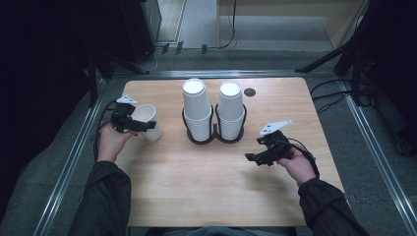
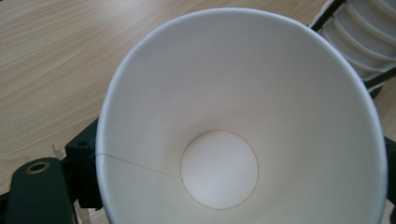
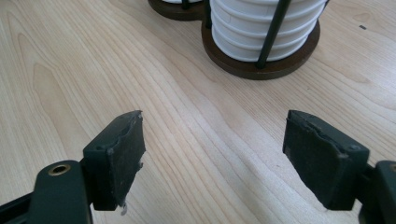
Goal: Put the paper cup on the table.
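Cup (image 1: 147, 121) at table's left edge, between left gripper (image 1: 132, 123) jaws, mouth facing its camera, long axis along jaws; grip wide, pad contact unclear – cannot tell if clamped or freed. Stacks (image 1: 212, 111) in holder (image 1: 214, 137) lie rightward, well apart. Right gripper (image 1: 257, 158) empty, jaws spread, nearer holder. Cup: thin white paper, smooth, tapered, side seam visible. Table (image 1: 206, 191): pale wood grain

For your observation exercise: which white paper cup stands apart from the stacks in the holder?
The single paper cup between the left gripper's fingers, left of the holder; all others are nested.

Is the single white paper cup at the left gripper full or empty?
Empty: the white paper cup shows its bare white bottom in the left gripper view.
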`<state>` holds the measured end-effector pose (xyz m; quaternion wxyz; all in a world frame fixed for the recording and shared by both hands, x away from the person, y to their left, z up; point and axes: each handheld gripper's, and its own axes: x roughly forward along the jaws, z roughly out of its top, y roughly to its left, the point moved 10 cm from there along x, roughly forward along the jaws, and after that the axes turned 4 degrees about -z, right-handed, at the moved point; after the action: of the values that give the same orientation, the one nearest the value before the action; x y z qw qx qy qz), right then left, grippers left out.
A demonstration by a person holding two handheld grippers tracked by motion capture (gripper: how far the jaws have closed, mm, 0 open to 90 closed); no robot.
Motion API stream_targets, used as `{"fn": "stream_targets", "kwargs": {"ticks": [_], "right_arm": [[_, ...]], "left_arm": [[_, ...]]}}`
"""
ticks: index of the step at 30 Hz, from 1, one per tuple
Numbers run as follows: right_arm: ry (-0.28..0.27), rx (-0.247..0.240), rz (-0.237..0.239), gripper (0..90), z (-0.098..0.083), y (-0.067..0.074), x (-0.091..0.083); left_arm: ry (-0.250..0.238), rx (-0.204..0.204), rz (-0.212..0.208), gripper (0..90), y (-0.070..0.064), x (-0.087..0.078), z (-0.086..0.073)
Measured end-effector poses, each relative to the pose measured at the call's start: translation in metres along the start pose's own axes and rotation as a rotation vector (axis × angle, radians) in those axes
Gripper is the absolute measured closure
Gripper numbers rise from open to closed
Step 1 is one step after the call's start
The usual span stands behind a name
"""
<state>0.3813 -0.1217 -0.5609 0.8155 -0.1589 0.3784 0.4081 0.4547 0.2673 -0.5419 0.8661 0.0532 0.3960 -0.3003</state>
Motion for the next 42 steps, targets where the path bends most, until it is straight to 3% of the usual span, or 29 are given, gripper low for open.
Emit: {"fn": "stream_targets", "kwargs": {"ticks": [3, 7, 14, 17, 21, 37, 39, 42], "right_arm": [[-0.002, 0.003, -0.003, 20.9, -0.001, -0.001, -0.001], [-0.002, 0.002, 0.006, 21.2, -0.001, 0.000, -0.002], [0.008, -0.009, 0.021, 21.3, -0.001, 0.004, 0.001], [0.007, -0.007, 0.023, 21.6, 0.000, 0.004, 0.000], [0.004, -0.011, 0.038, 22.1, 0.000, 0.006, 0.000], [0.013, -0.024, 0.039, 22.4, -0.001, 0.007, 0.000], [0.013, -0.026, 0.042, 22.4, -0.001, 0.008, 0.000], [0.015, -0.027, 0.040, 22.4, -0.001, 0.008, 0.000]], "left_arm": [[-0.003, -0.031, -0.004, 10.8, 0.005, 0.003, -0.001], [0.004, -0.041, 0.008, 10.3, 0.009, 0.007, -0.005], [-0.012, -0.029, 0.049, 8.7, 0.013, 0.007, -0.006], [-0.025, -0.012, 0.019, 5.6, 0.008, 0.006, -0.005], [-0.014, -0.004, 0.017, 1.5, 0.007, 0.008, -0.006], [-0.015, -0.025, -0.024, 0.0, 0.003, 0.007, -0.004], [-0.003, -0.041, -0.033, 0.0, 0.003, 0.008, -0.005], [0.015, -0.031, -0.021, 0.0, 0.003, 0.007, -0.007]]}}
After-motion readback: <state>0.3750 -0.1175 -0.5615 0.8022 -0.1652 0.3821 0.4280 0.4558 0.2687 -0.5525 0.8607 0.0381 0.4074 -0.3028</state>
